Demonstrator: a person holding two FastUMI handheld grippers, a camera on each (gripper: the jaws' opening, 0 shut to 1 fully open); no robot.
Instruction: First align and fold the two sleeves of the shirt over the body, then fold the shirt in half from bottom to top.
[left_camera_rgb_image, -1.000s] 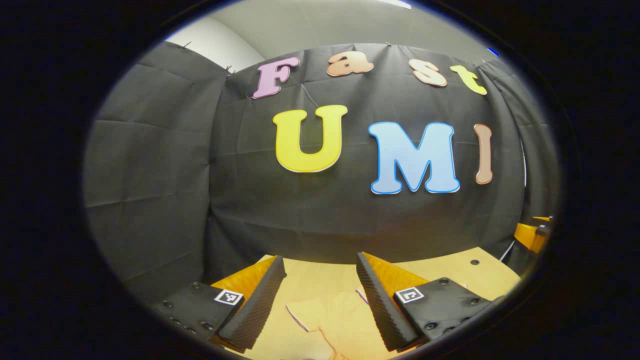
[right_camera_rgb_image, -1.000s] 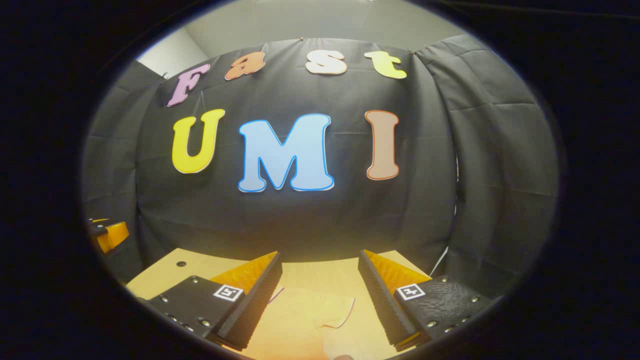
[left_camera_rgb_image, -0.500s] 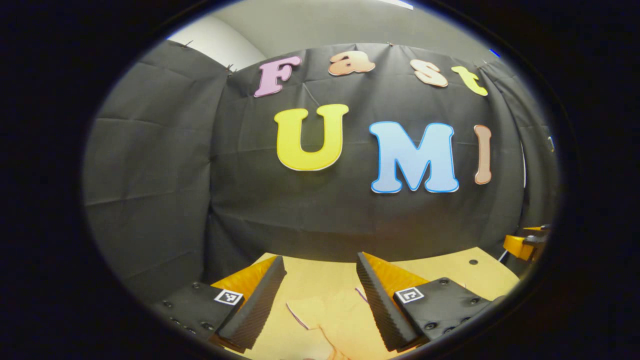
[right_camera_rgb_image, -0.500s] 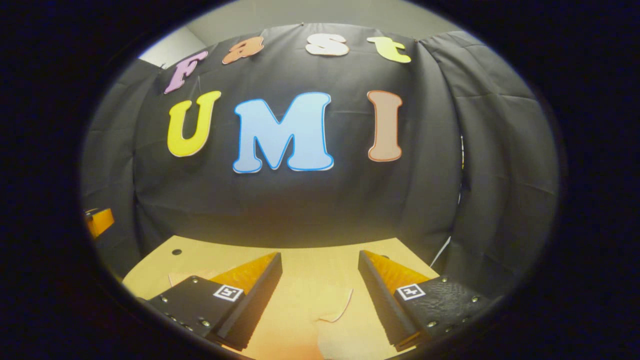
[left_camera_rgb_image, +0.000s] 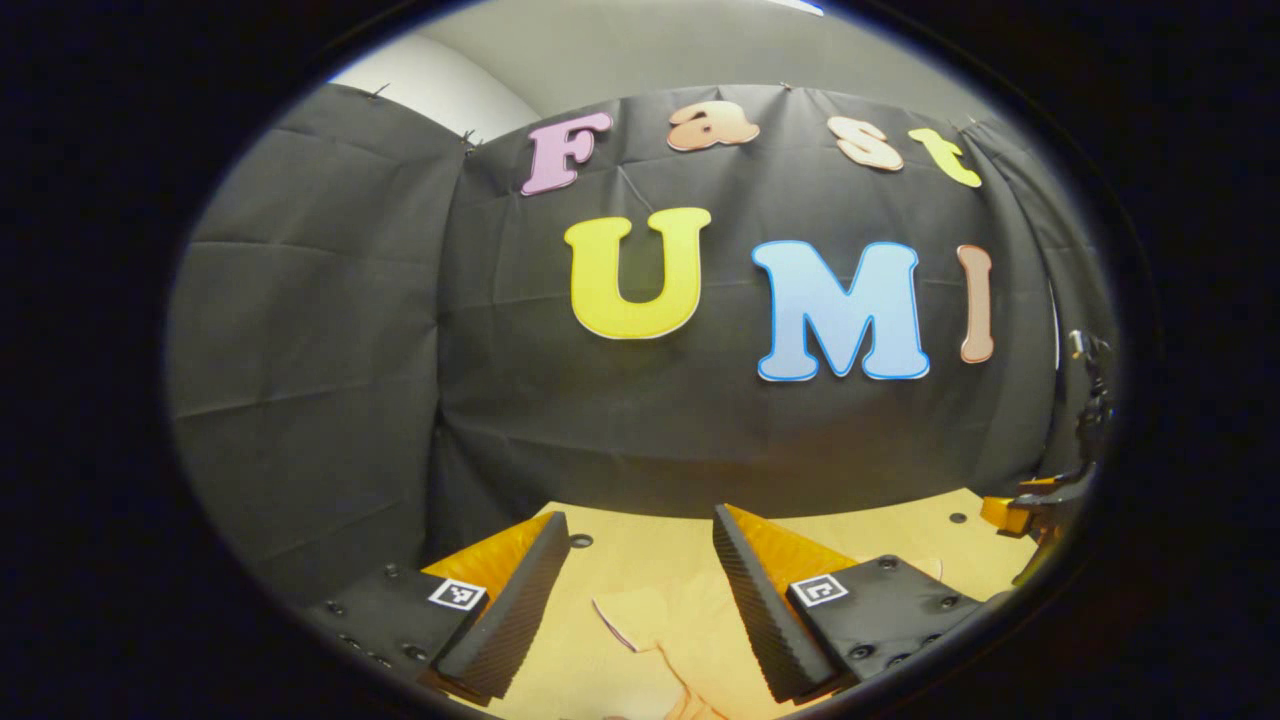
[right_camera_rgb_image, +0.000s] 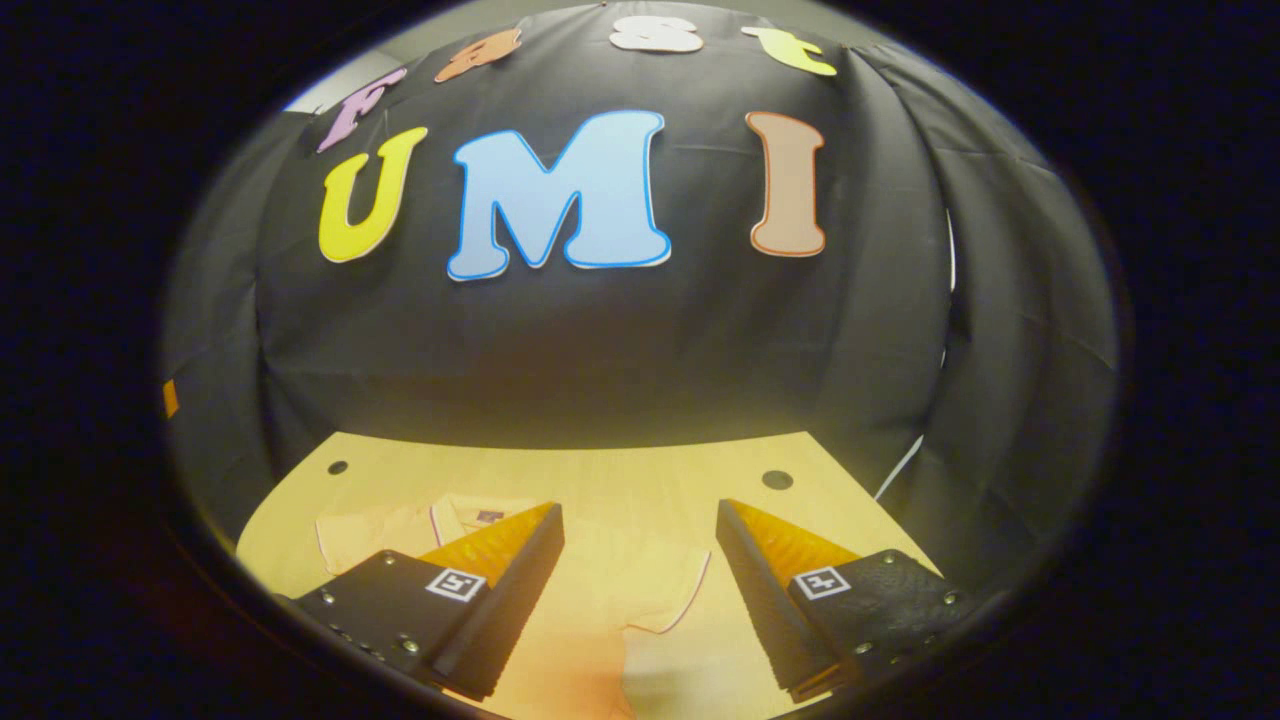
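A pale peach shirt (right_camera_rgb_image: 600, 600) with dark piping lies flat on the wooden table (right_camera_rgb_image: 620, 475). In the right gripper view its collar (right_camera_rgb_image: 470, 512) is at the left and a short sleeve (right_camera_rgb_image: 670, 590) lies between my fingers. My right gripper (right_camera_rgb_image: 640, 520) hovers open above that sleeve, holding nothing. In the left gripper view the other sleeve (left_camera_rgb_image: 640, 615) lies between the fingers of my left gripper (left_camera_rgb_image: 640, 525), which is open and above the cloth. The right gripper (left_camera_rgb_image: 1030, 510) also shows at the far right edge of the left gripper view.
Black cloth walls close in the table at the back and both sides. Small round holes (right_camera_rgb_image: 777, 479) (right_camera_rgb_image: 337, 467) mark the table's far corners. The table's back edge (left_camera_rgb_image: 800, 515) runs close to the wall.
The right gripper has tilted down and moved forward, so more of the table and shirt, including the collar, has come into sight. The left gripper shifted only slightly. Both stayed open.
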